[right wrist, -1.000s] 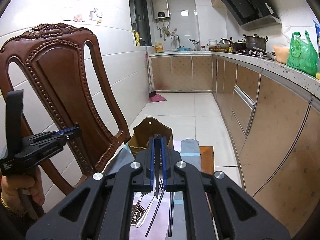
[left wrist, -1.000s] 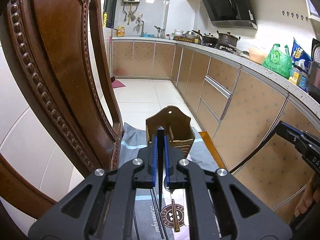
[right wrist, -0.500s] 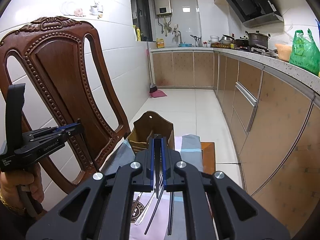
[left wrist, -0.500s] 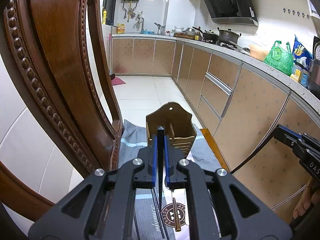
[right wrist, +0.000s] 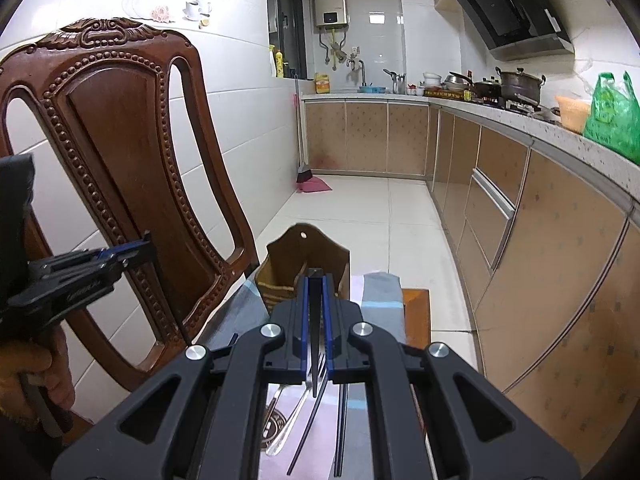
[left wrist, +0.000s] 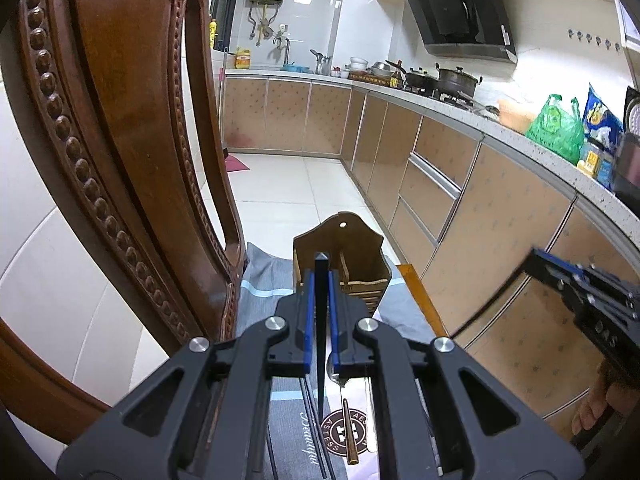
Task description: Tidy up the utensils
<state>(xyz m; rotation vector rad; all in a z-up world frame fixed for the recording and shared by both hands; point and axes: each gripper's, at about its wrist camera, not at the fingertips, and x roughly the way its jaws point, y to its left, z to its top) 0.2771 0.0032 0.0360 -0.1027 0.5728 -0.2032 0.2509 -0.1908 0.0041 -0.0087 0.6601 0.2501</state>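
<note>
Kitchen cabinets [left wrist: 500, 216] run along the right under a long counter, and a carved chair [left wrist: 120, 140] stands at the left. From the left wrist view, I see my left gripper [left wrist: 320, 280] with its fingers pressed together and nothing between them. It points at the wooden holder [left wrist: 360, 256], which stands upright at the far end of a grey cloth [left wrist: 260, 292]. Below the fingers lie a spoon [left wrist: 338, 376], a brass stick [left wrist: 351, 432] and thin black chopsticks [left wrist: 314, 432] on the cloth. My right gripper [left wrist: 536, 260] shows at the right edge, a hand under it, and a thin black strand hangs below it.

From the right wrist view, I see the right gripper [right wrist: 316, 280] with fingers pressed together too, empty. The holder [right wrist: 280, 268] is just behind its tips, close to the chair [right wrist: 132, 168]. On the cloth [right wrist: 380, 292] under the fingers lie a fork [right wrist: 296, 412] and the black chopsticks [right wrist: 340, 424]. My left gripper [right wrist: 140, 246] is at the left, in front of the chair, held by a hand [right wrist: 28, 380].
</note>
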